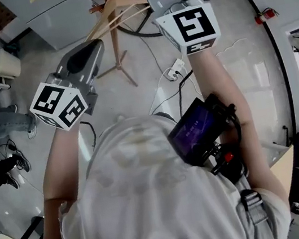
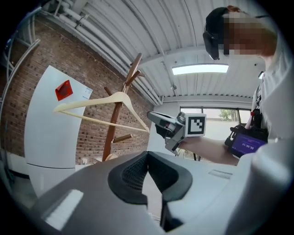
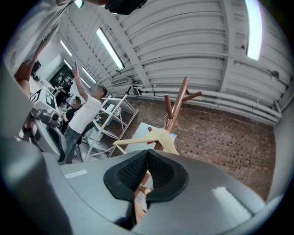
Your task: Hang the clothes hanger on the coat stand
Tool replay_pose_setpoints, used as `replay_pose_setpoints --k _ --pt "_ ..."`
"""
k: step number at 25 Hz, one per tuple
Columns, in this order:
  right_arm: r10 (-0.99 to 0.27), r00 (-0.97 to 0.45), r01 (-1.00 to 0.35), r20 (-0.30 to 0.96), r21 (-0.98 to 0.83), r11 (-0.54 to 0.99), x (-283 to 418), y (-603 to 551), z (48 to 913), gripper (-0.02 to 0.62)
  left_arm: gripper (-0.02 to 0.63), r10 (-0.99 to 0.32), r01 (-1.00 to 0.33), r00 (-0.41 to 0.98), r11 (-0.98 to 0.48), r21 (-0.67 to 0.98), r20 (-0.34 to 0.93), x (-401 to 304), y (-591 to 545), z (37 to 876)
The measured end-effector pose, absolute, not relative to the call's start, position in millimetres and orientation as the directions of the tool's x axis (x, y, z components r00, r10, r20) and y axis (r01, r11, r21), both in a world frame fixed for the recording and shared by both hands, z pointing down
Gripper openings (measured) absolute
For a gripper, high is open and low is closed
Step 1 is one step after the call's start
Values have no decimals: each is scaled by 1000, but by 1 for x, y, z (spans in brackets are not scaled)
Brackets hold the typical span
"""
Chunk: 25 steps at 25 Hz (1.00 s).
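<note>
My right claw (image 3: 146,155) is clamped shut on one end of the clothes hanger (image 2: 118,96); a sliver of its pale wood shows in the slot below my pads. The hanger is up in the air against the coat stand (image 2: 111,137), tilted, with its far arm reaching out in front of a white cabinet (image 2: 50,133) by the brick wall (image 2: 94,69). Its hook sits right at the stand's pole, below the upper pegs, but I cannot tell whether it is over a peg or only beside one. My left claw (image 2: 147,156) is closed with nothing in it, held level, apart from the hanger and facing the stand. In the head view my right arm reaches further forward than my left.
</note>
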State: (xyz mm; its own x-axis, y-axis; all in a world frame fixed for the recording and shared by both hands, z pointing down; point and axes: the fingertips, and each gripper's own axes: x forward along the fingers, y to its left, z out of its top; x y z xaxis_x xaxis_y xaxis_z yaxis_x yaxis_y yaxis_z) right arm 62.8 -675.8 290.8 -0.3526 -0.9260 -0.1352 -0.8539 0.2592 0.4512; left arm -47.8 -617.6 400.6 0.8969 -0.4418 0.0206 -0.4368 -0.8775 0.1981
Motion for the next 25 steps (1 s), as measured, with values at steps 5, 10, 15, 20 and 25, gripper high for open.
replay_pose_setpoints --k 5,10,15,20,25 --pt "-881 -470 -852 -60 292 434 82 -645 331 14 2 -506 -499 862 -841 211 22 -31 -609 405" --pt "-834 -552 -821 19 161 547 93 -606 387 12 2 -545 -540 837 -813 216 43 -16 -590 426" --pt "-809 -584 -807 70 52 588 106 -567 436 12 2 -559 -563 824 -790 244 91 -6 -566 453" --pt "-800 -598 -801 47 -24 598 116 -547 442 12 2 -590 -596 800 -765 245 103 -4 -553 458" --pt "-789 -612 -790 49 -55 610 124 -529 450 12 2 -596 -604 795 -756 252 113 8 -537 461"
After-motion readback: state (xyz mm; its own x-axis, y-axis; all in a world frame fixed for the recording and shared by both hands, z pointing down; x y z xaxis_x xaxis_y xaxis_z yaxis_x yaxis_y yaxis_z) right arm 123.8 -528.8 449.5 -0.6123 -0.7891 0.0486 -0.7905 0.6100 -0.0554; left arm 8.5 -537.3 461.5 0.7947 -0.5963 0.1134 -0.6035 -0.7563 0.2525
